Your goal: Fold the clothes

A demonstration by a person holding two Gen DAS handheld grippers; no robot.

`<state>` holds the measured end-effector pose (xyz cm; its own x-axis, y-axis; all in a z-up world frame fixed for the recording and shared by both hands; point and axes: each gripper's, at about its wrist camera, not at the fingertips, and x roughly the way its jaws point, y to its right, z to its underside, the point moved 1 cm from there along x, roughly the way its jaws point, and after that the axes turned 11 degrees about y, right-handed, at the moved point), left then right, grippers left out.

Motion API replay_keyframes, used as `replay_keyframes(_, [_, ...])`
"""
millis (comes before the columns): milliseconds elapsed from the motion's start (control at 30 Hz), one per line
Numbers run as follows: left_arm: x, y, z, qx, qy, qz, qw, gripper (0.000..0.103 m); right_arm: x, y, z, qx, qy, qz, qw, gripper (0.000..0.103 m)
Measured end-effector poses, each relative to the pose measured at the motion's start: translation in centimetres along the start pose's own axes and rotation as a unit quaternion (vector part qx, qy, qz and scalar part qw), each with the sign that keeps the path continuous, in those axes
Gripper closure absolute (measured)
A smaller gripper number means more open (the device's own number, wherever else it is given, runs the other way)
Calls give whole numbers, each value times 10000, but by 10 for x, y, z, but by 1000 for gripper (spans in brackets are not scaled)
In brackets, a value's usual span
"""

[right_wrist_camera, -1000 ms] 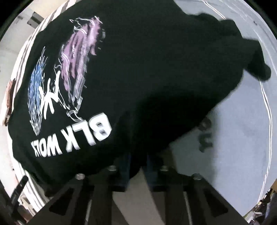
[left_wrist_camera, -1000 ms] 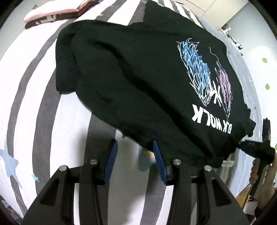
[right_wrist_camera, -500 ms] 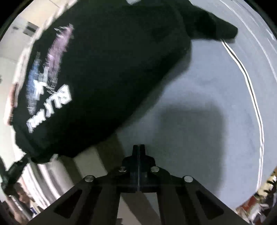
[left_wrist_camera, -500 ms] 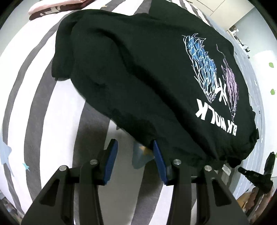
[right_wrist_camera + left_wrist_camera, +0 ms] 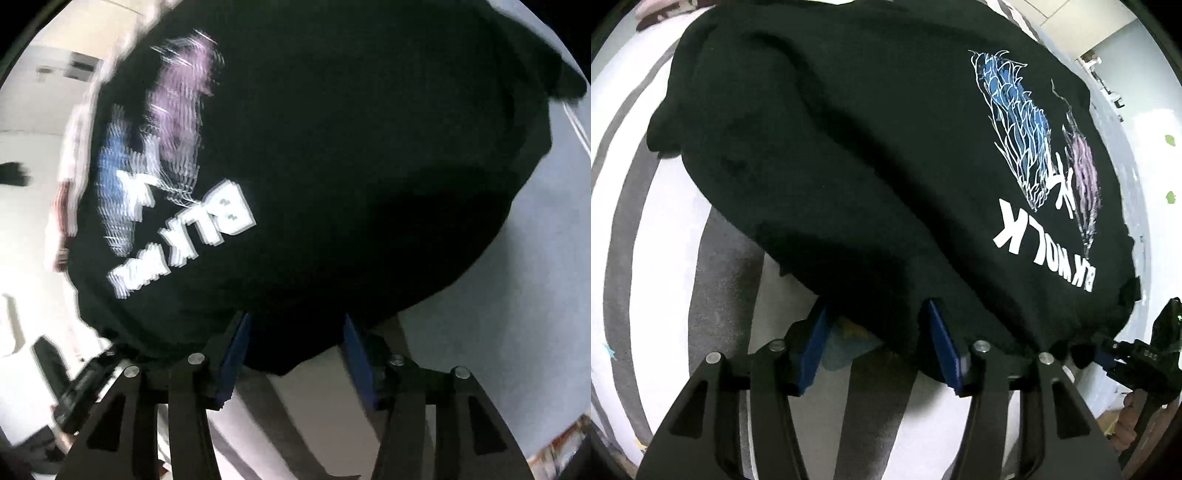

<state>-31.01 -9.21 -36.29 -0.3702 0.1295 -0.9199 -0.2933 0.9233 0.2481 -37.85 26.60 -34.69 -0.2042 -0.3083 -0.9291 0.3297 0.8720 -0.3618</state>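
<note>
Black sweatshirt with blue-purple print lies rumpled on striped bedding.

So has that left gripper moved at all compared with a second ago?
Yes. The left gripper has come closer to the black sweatshirt on the striped bedspread: its hem now lies between the open fingers.

Sweatshirt flat on bedspread; folded clothes behind.
</note>
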Motion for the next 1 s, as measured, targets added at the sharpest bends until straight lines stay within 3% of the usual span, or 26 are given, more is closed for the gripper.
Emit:
replay_keyframes(67, [0,7,1,179,49,-145,9997,56,8,6,-1,118,-76,10,9999,54])
replay_keyframes(100, [-2,11,2,259,95,-161,9995,67,9,8,-1,180,-54,-56,9998,55])
replay_keyframes(167, [-4,15,3,372,145,-157,9991,82,8,9,-3,99,71,-129,9998,68])
replay_keyframes(200, [-5,17,3,430,157,-154,9988,91,9,9,-2,4,76,-144,9999,81])
replay_keyframes(233, [-7,18,3,473,162,-156,9986,94,10,8,-2,-91,79,-159,9998,89])
replay_keyframes(333, [-17,15,3,474,162,-204,9985,96,3,9,2,-328,135,-292,9989,95])
replay_keyframes(533, [-60,-7,7,277,144,30,9995,97,-29,13,21,-680,189,-714,9949,96])
replay_keyframes(667, [-67,-3,13,623,-21,-62,9980,97,-50,10,35,-842,149,-778,9933,96])
replay_keyframes(867, [-35,-32,30,324,-492,-272,9979,97,-32,30,61,-869,-329,-451,9947,95])
replay_keyframes(933, [-33,-32,30,390,-432,-311,9978,96,-21,34,66,-933,-504,-270,9940,90])
replay_keyframes(1000, [-36,-35,25,350,-389,-287,9982,90,-24,32,68,-1124,-419,-196,9926,85])
